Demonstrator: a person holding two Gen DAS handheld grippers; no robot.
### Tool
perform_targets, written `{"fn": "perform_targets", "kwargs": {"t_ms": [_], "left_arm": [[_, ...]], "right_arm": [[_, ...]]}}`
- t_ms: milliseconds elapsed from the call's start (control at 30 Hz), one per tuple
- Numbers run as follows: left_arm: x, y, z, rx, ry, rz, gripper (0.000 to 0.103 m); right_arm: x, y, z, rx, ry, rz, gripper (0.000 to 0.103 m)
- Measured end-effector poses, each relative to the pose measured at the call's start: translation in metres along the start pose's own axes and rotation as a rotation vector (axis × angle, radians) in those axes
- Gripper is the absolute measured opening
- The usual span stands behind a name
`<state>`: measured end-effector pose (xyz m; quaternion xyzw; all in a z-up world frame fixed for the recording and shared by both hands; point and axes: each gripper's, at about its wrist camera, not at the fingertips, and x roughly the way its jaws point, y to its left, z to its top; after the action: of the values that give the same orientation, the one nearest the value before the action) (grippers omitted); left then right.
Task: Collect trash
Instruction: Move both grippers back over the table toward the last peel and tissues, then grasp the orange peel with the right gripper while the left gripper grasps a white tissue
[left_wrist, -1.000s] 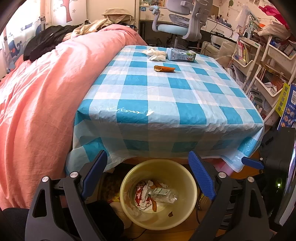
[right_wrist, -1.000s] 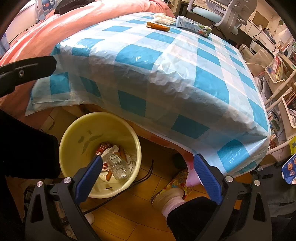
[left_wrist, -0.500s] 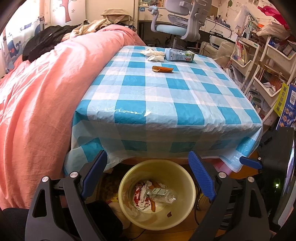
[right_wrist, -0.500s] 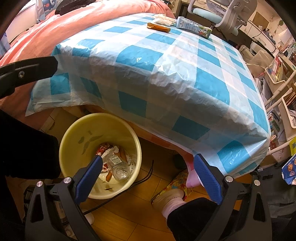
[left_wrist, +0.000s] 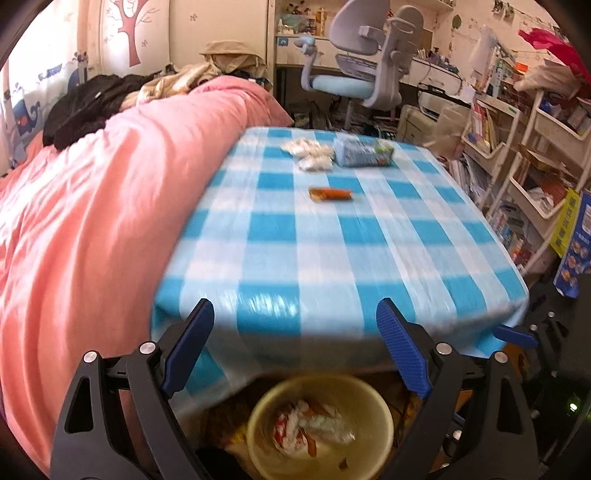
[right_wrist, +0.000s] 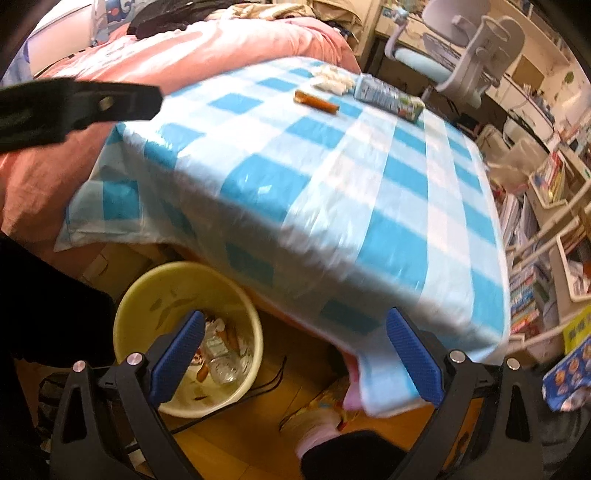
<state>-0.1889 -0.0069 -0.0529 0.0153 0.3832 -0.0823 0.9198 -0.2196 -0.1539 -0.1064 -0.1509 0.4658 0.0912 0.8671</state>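
A yellow bin (left_wrist: 376, 413) (right_wrist: 140, 302) holding wrappers and a crushed bottle stands on the floor under the table's near edge. At the far end of the blue-checked tablecloth (left_wrist: 332, 251) (right_wrist: 332, 177) lie an orange wrapper (left_wrist: 330, 193) (right_wrist: 316, 101), white crumpled tissues (left_wrist: 308, 153) (right_wrist: 332, 79) and a blue carton (left_wrist: 362, 153) (right_wrist: 388, 96). My left gripper (left_wrist: 295, 347) is open and empty, level with the near table edge. My right gripper (right_wrist: 295, 354) is open and empty, low by the bin.
A pink duvet (left_wrist: 92, 206) covers the bed left of the table. A grey-blue desk chair (left_wrist: 362, 77) stands behind it. Shelves with books (left_wrist: 524, 158) line the right side. A foot in a pink sock (right_wrist: 317, 439) rests on the wooden floor.
Both grippers have risen and tilted up toward the tabletop; the bin sits lower in both views. Both stay open and empty.
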Motion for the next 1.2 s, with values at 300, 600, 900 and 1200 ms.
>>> {"fn": "perform_targets", "kwargs": {"t_ms": [300,600,900,1200], "left_arm": [[0.053,0.016,0.070,-0.037,-0.010,-0.014,0.086],[0.124,0.007,0.130,0.051,0.019,-0.049,0.086],[0.181,0.016,0.163,0.141,0.075,-0.053,0.086],[0.219,0.020,0.180,0.146,0.111,-0.069,0.086]], "right_arm": [[0.009,-0.020,0.065,-0.154,-0.177,0.056,0.094],[0.055,-0.044,0.118,-0.174,-0.242,0.126,0.094],[0.093,-0.050,0.162,-0.212,-0.270,0.193,0.091],[0.122,-0.062,0.189,-0.201,-0.230,0.256,0.076]]}}
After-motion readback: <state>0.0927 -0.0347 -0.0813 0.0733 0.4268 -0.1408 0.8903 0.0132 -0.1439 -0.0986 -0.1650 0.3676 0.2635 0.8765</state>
